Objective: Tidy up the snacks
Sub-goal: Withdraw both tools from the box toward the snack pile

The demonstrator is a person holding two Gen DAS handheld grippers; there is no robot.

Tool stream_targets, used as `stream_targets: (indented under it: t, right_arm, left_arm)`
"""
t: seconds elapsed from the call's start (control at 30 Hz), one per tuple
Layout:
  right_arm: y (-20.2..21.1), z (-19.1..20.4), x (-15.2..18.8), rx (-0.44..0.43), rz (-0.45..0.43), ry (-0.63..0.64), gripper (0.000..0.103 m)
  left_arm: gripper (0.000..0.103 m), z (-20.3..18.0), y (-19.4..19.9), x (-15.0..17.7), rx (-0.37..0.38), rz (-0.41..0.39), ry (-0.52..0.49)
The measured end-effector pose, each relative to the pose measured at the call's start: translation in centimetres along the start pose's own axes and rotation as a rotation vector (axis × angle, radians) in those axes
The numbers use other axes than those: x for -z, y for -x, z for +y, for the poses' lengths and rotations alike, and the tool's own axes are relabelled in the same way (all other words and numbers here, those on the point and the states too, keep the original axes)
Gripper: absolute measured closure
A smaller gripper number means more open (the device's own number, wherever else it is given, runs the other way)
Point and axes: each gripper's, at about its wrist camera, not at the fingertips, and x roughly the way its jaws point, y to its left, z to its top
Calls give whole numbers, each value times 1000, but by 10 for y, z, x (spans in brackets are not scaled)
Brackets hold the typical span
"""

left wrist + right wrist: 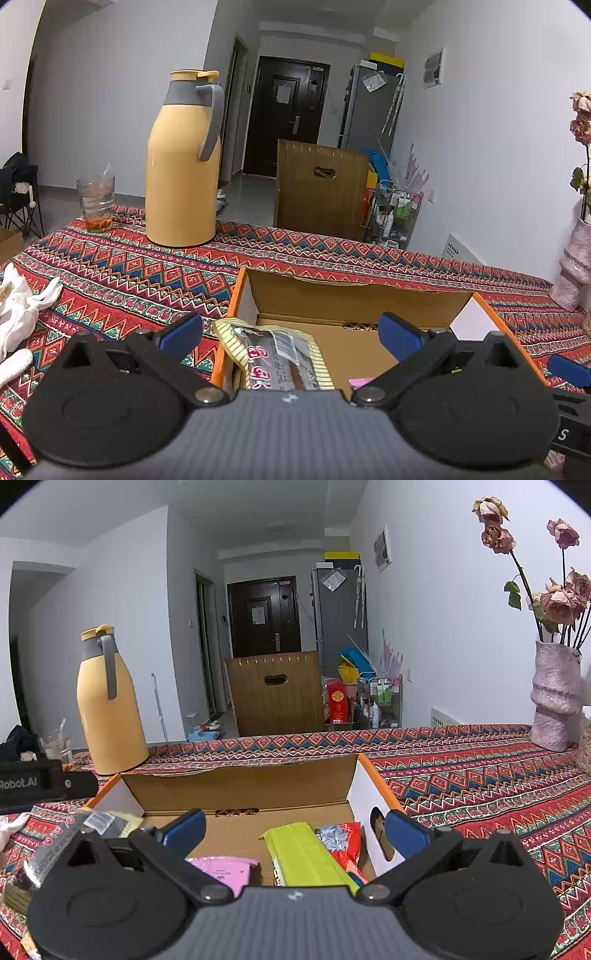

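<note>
Broadly: table draped in a red, blue and green zigzag-patterned woven cloth. On it, open corrugated cardboard box with orange rim and white end panels, flaps up, one end panel cut with an oval hand-hole. Behind the box, on the left, stands a tall yellow thermos jug with grey collar and handle, well apart from it.

Left gripper: blue pads spread wide, nothing between them pressed; it hovers over the box's left end. Right gripper: likewise released, pads wide, empty, over the box's right half.

Contents, large to small:
- grey-and-clear plastic snack packet with red lettering and a barcode label, lying on a yellow-striped wrapper, propped against the left wall and reaching over the rim.
- long lime-green ribbed snack packet, lying lengthwise near the right end.
- red-and-silver crinkled foil packet, touching the green one, next to the hand-hole panel.
- flat pink packet, on the box floor, left of the green one.

Handling, judged: all light, soft film wrappers, slippery, contents probably crushable. Best pinched across the narrow width near mid-body, or at a sealed end seam, with gentle closure. The leaning grey packet looks likeliest to slide out over the rim.
</note>
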Motion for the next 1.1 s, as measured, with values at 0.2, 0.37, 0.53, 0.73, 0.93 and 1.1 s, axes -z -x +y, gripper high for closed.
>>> stream_targets:
  t: [0.2,0.37,0.53,0.73,0.93,1.1]
  right_arm:
    - [2,1,0,5,-4,0,0]
    - [2,-1,1,8,-2,-1,0]
    - [4,-1,0,11,-4,0,0]
    - [17,0,-9,4,-37,5,0]
    - [38,1,-20,3,-76,18,0]
    - [59,2,-19,-3,-90,42,0]
  left_arm:
    - [0,-1,2,1,6,0,-1]
    - [0,1,1,1,10,0,1]
    - [0,0,4,1,12,-5,1]
    - [0,-4,24,-8,14,-50,-8]
    - [0,-4,44,-11,12,-65,-21]
    - [0,4,62,-8,13,-69,-17]
